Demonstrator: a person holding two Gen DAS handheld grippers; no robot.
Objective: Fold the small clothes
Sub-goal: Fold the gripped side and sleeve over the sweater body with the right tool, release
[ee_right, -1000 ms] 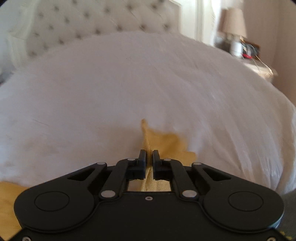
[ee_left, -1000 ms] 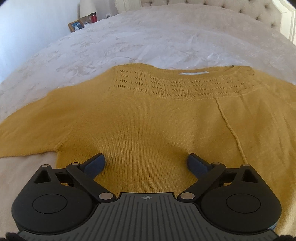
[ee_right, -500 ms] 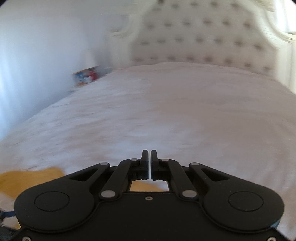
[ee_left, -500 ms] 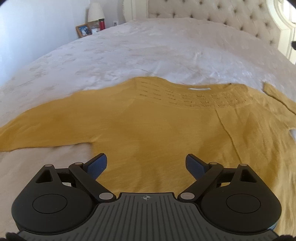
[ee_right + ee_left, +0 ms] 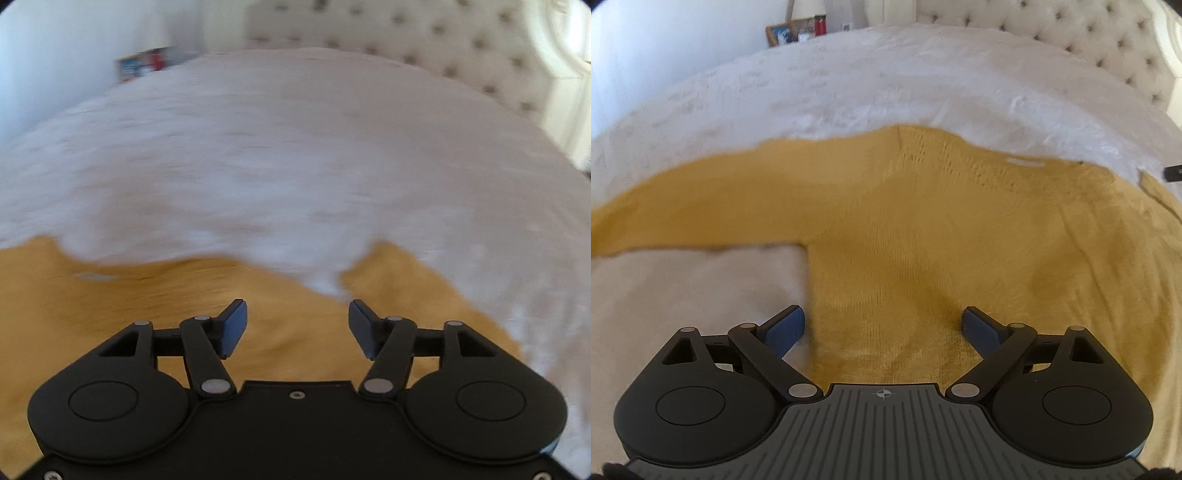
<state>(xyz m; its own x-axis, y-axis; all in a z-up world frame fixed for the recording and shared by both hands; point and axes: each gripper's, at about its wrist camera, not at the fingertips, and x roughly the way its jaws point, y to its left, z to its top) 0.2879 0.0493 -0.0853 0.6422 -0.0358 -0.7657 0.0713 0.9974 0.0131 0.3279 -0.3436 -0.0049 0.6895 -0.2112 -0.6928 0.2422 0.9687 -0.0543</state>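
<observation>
A mustard-yellow knit sweater [image 5: 923,229] lies flat on the white bed, neckline away from me, its left sleeve [image 5: 683,218] stretched out to the left. My left gripper [image 5: 884,326] is open and empty, low over the sweater's lower left body near the side edge. In the right wrist view the sweater [image 5: 147,306] fills the lower left, and a folded-over piece of it [image 5: 417,295] lies at the right. My right gripper [image 5: 295,325] is open and empty just above the fabric. The view is blurred.
The white bedspread [image 5: 886,81] extends far beyond the sweater. A tufted headboard [image 5: 1071,33] stands at the back right. A nightstand with a picture frame [image 5: 781,33] and a red bottle [image 5: 820,25] is at the back left.
My right gripper has let go of the sweater fabric and opened, swinging left. My left gripper has shifted left toward the sweater's side edge, staying open.
</observation>
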